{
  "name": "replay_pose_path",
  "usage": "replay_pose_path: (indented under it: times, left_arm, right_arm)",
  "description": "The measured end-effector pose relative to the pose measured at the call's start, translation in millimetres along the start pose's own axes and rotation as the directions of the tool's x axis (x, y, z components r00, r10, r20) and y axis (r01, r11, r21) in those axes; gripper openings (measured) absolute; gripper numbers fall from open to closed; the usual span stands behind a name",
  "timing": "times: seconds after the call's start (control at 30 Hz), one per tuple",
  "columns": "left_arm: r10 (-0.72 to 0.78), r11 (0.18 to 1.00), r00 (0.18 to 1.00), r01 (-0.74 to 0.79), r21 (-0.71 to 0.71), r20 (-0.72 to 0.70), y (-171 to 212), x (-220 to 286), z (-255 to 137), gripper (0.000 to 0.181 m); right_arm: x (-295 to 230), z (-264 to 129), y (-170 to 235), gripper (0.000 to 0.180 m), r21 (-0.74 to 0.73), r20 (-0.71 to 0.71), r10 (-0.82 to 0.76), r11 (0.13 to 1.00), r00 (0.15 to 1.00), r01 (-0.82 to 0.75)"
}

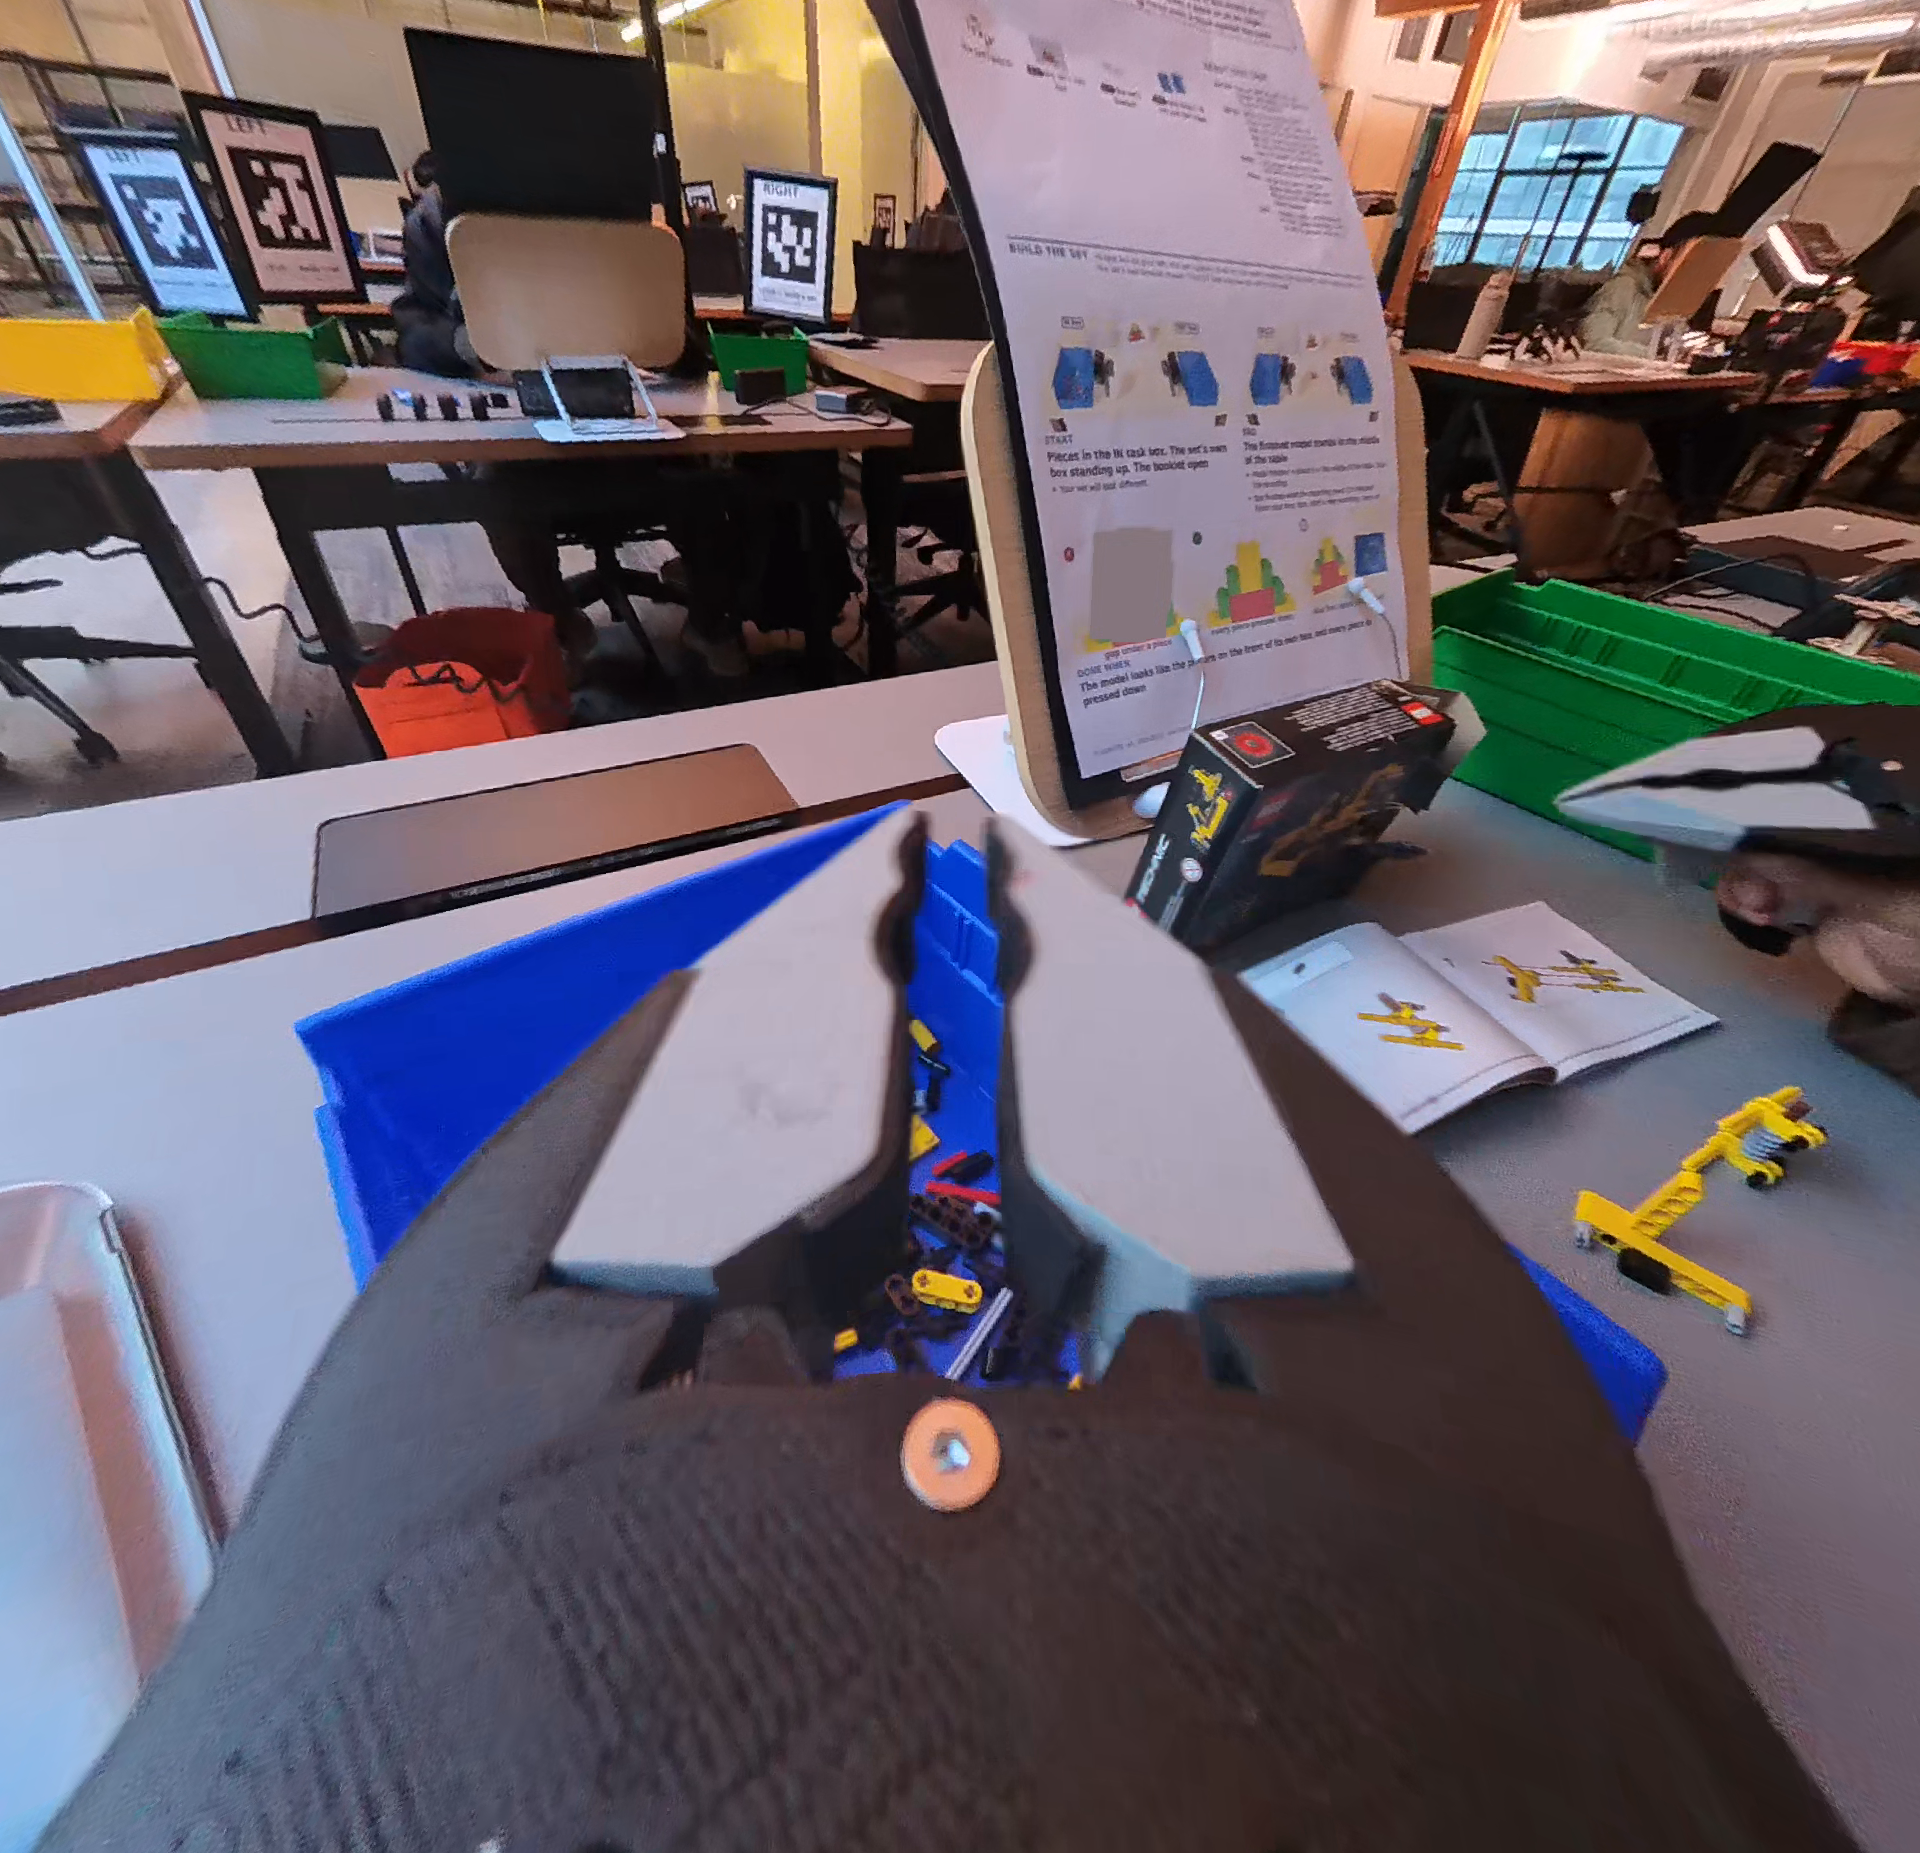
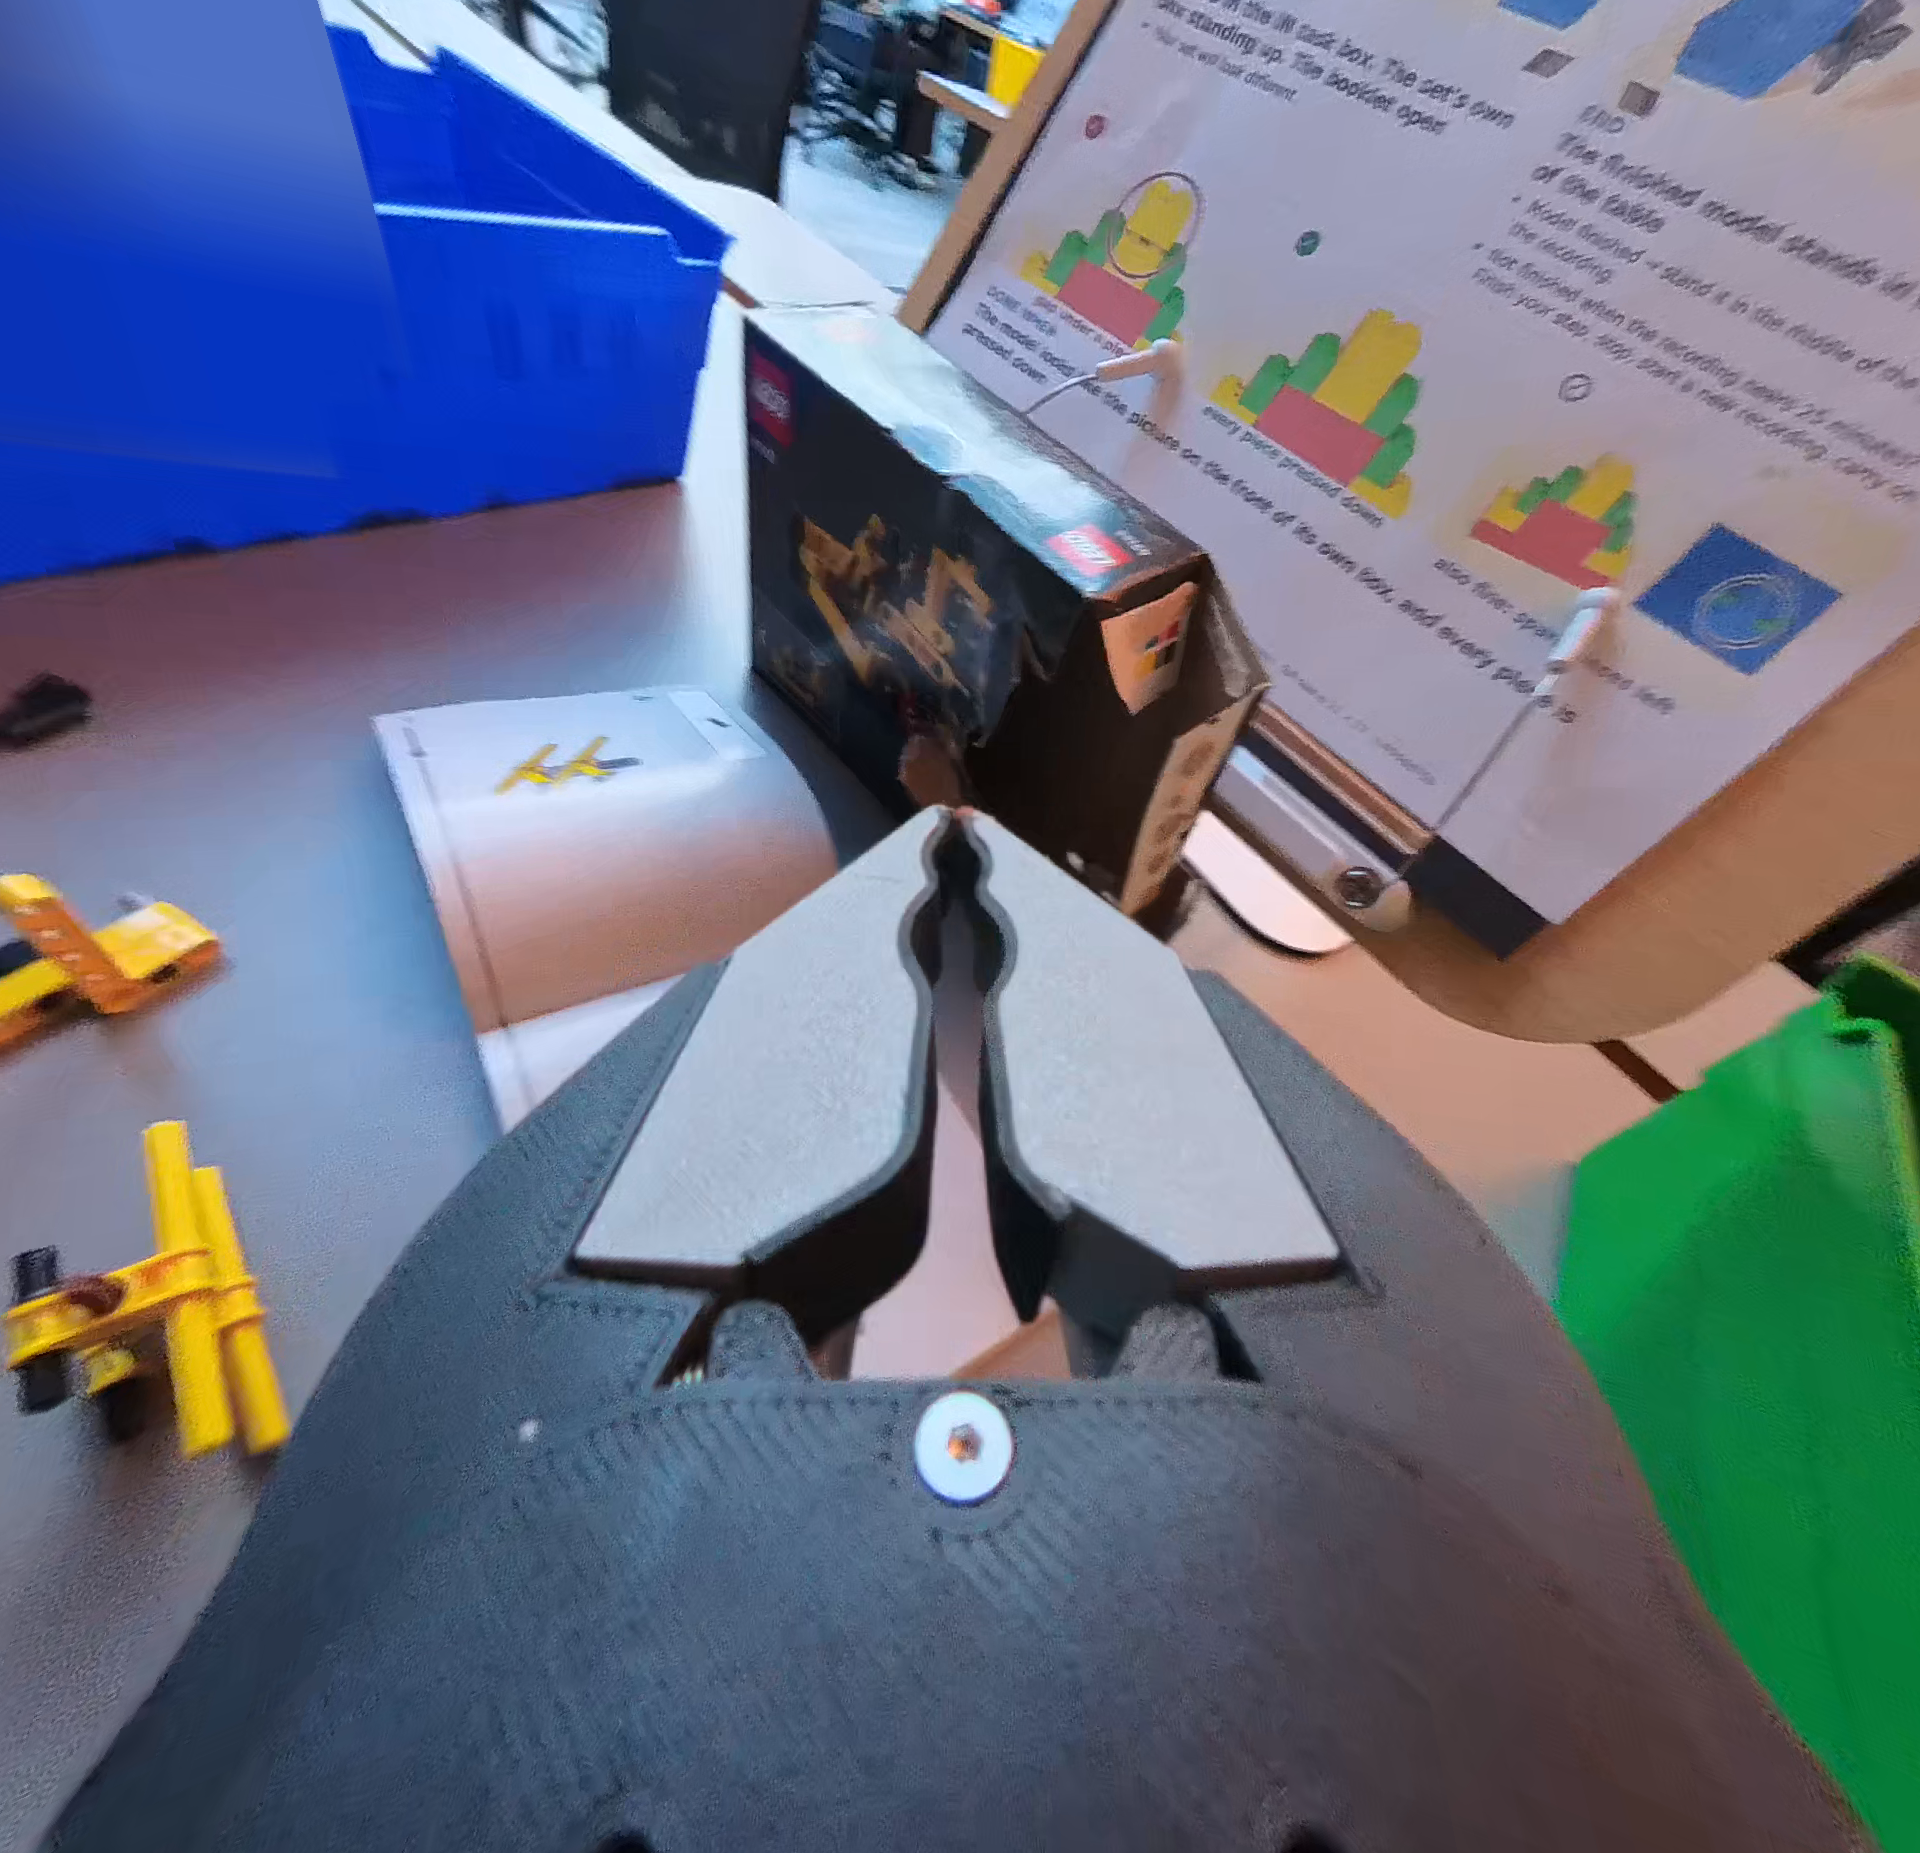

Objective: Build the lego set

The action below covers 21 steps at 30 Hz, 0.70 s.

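My left gripper (image 1: 954, 832) hangs over the blue bin (image 1: 499, 1055), which holds several loose black, yellow and red pieces (image 1: 940, 1284). Its fingers stand a narrow gap apart with only the bin showing between them. A partly built yellow model (image 1: 1683, 1201) lies on the grey table to the right and also shows in the right wrist view (image 2: 187, 1294). My right gripper (image 2: 951, 816) is shut with its tips touching and nothing visible between them, above the open booklet (image 2: 592, 795) and near the black set box (image 2: 935, 556). It also shows at the right edge of the left wrist view (image 1: 1579, 801).
An instruction board (image 1: 1195, 453) stands behind the set box (image 1: 1299, 816). A green bin (image 1: 1621, 681) sits at the far right, close to my right gripper (image 2: 1745, 1336). A dark flat device (image 1: 551, 827) lies behind the blue bin. A small black piece (image 2: 42, 707) lies on the table. The grippers' ends are close to 35 cm from one another.
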State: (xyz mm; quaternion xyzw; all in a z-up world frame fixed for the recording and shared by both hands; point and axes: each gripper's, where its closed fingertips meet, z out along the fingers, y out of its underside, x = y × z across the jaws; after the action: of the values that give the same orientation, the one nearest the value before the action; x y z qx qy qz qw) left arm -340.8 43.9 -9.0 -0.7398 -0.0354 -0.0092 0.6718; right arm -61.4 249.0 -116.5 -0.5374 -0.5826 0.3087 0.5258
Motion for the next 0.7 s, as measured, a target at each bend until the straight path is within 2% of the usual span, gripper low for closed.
replay_pose_path:
  times: [0.07, 0.1, 0.13, 0.17, 0.33, 0.4, 0.47, 0.5, 0.53, 0.6, 0.7]
  left_arm:
    - [-0.006, 1.0, 1.0, 0.006, 0.004, -0.006, 0, 1, 0, 0.0]
    - [-0.002, 1.0, 1.0, 0.002, 0.001, 0.006, 1, -1, 1, 0.007]
    - [-0.001, 1.0, 1.0, 0.001, -0.001, 0.024, 1, -4, 1, 0.025]
    - [-0.008, 1.0, 0.999, 0.007, 0.001, 0.032, 0, -6, 0, 0.041]
    - [-0.061, 0.998, 0.998, 0.06, 0.03, 0.001, -4, -5, -2, 0.049]
    - [-0.072, 0.997, 0.997, 0.072, 0.023, 0.012, -3, -7, -1, 0.06]
    - [-0.091, 0.995, 0.996, 0.091, 0.029, -0.002, -3, -6, -2, 0.061]
    - [-0.095, 0.995, 0.995, 0.095, 0.034, -0.001, -4, -7, -2, 0.062]
    - [-0.096, 0.995, 0.995, 0.096, 0.037, 0.004, -5, -8, -3, 0.062]
    - [-0.094, 0.994, 0.995, 0.093, 0.053, 0.015, -8, -12, -5, 0.061]
    - [-0.101, 0.993, 0.995, 0.1, 0.064, 0.023, -10, -15, -8, 0.06]
  right_arm:
    - [3, -2, 0, 0.0, -0.001, -0.029, -0.033, 0.999, 0.999, 0.033]
    - [4, -3, -2, 0.007, 0.012, -0.039, -0.03, 0.999, 0.999, 0.031]
    - [6, -4, -5, 0.026, 0.026, -0.054, -0.017, 0.999, 0.998, 0.019]
    - [7, -4, -6, 0.031, 0.029, -0.057, -0.005, 1.0, 0.998, 0.007]
    - [7, -8, -9, 0.032, 0.044, -0.05, 0.0, 0.999, 0.999, 0.002]
    - [8, -8, -8, 0.036, 0.046, -0.053, 0.008, 0.999, 0.999, -0.005]
    - [10, -7, -6, 0.044, 0.035, -0.056, 0.016, 0.999, 0.998, -0.014]
    - [10, -6, -4, 0.034, 0.024, -0.058, 0.011, 1.0, 0.998, -0.01]
    - [9, -6, 0, 0.0, 0.0, -0.055, -0.01, 1.0, 0.998, 0.01]
    - [2, -4, 3, 0.0, -0.037, -0.018, -0.024, 0.999, 1.0, 0.024]
    - [-7, -3, -2, 0.0, -0.01, 0.007, -0.034, 0.999, 0.999, 0.034]
